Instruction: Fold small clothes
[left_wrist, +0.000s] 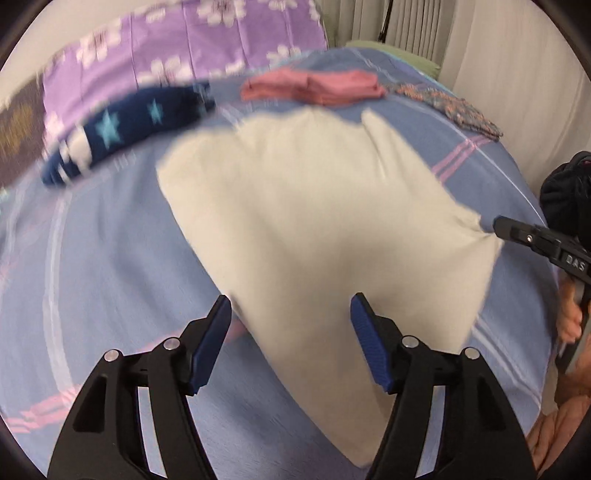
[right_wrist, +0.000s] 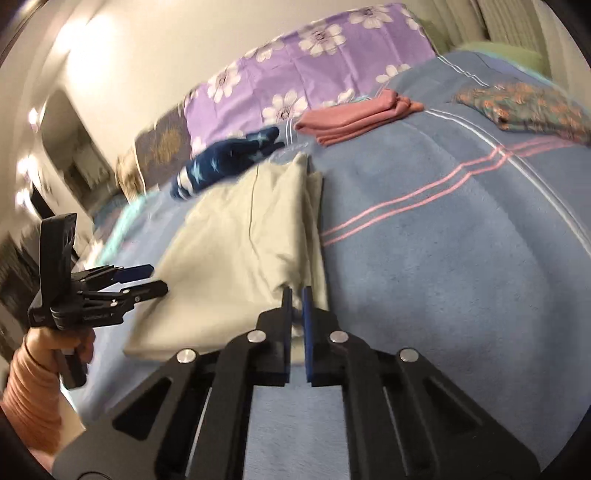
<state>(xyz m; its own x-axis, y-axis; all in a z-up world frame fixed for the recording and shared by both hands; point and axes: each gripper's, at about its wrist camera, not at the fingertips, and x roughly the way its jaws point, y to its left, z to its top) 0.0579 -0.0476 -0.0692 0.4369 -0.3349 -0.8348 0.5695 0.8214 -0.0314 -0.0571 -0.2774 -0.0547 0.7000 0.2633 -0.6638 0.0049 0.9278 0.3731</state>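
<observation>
A cream garment (left_wrist: 314, 221) lies partly folded on the blue bed cover (left_wrist: 92, 258). My left gripper (left_wrist: 289, 301) hangs open just above the garment's near edge, with nothing pinched between its blue pads. In the right wrist view the left gripper (right_wrist: 159, 276) hovers at the left edge of the cream garment (right_wrist: 240, 258). My right gripper (right_wrist: 296, 291) is shut on the garment's near corner, where the cloth bunches into the jaws. From the left wrist view, the right gripper (left_wrist: 495, 223) pulls that corner to a point at the right.
A navy garment with stars (left_wrist: 122, 133) lies at the back left. Behind it sit a folded pink garment (left_wrist: 317, 86), a patterned one (left_wrist: 450, 107) and a purple flowered pillow (left_wrist: 184, 48). The bed cover (right_wrist: 443, 258) stretches right of the cream garment. A wall and curtain stand beyond.
</observation>
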